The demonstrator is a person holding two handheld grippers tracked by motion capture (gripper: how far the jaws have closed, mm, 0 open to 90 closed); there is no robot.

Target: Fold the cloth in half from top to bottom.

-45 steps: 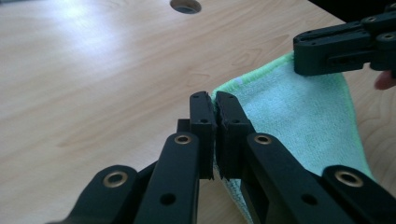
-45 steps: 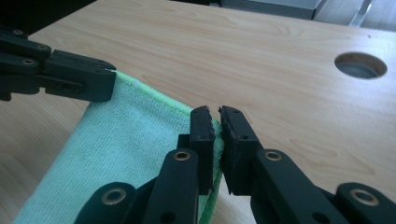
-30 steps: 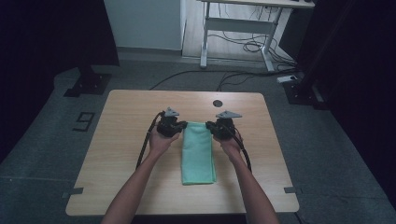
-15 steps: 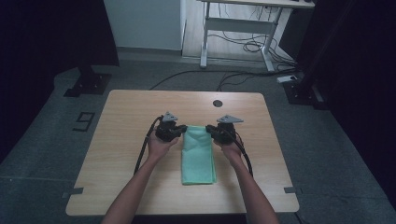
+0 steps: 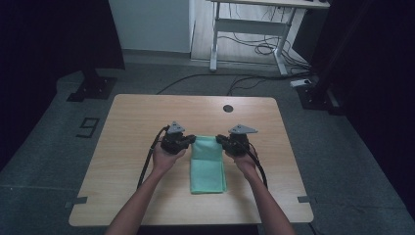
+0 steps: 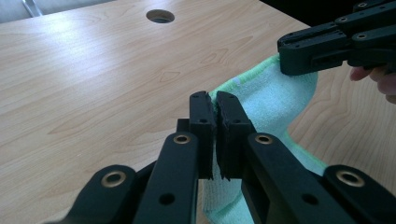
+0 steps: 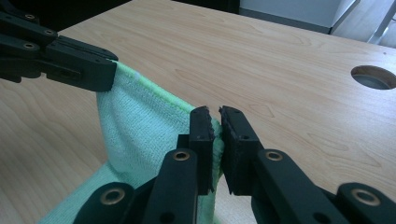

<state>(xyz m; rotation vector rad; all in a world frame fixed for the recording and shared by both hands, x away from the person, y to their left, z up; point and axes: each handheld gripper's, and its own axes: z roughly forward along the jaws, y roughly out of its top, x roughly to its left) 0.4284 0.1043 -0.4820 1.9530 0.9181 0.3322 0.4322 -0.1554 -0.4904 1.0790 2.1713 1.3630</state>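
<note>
While the green cloth [image 5: 208, 164] lies folded lengthwise near the middle of the wooden table [image 5: 132, 122], its far edge is lifted off the surface between the two grippers. Clenched on the far left corner of that cloth, the left gripper [image 6: 213, 103] pinches the towelling between its black pads, and in its own view the right gripper [image 7: 214, 116] is likewise clamped on the far right corner. From above, both hands flank the cloth's far end, with the round cable hole [image 5: 227, 108] in the table beyond them.
</note>
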